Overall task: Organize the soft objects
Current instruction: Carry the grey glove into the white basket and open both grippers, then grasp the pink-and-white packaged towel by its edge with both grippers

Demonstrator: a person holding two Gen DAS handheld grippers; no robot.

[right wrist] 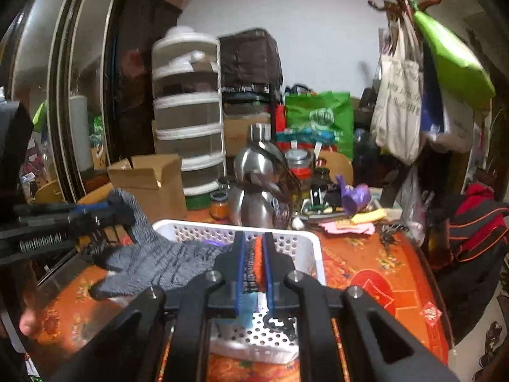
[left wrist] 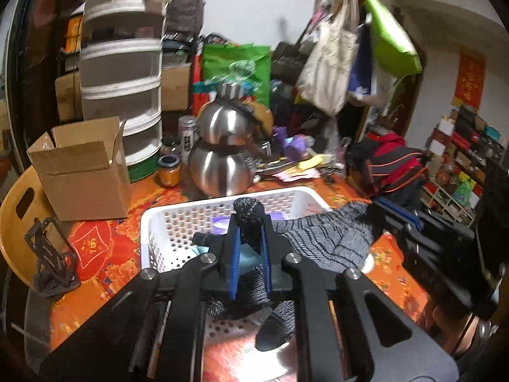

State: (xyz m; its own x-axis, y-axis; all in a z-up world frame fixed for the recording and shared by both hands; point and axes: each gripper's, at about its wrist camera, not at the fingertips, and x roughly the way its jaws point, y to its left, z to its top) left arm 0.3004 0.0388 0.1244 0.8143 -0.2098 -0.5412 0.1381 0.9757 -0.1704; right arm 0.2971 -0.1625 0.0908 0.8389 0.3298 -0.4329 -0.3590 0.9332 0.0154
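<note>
While both tongs [left wrist: 249,248] [right wrist: 253,264] clamp the glove [left wrist: 331,238], a kettle [left wrist: 219,162] stands behind the basket [left wrist: 178,222].

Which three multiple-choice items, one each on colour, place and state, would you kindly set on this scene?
1. The basket is: A blue; B white; C green.
2. The cardboard box stands: A inside the basket; B beside it; C atop the kettle.
3. The left gripper is: A open; B out of view; C shut on the grey glove.
Answers: B, its perforated walls are white; B, it sits just left of the basket; C, the knit is clamped in it.
</note>
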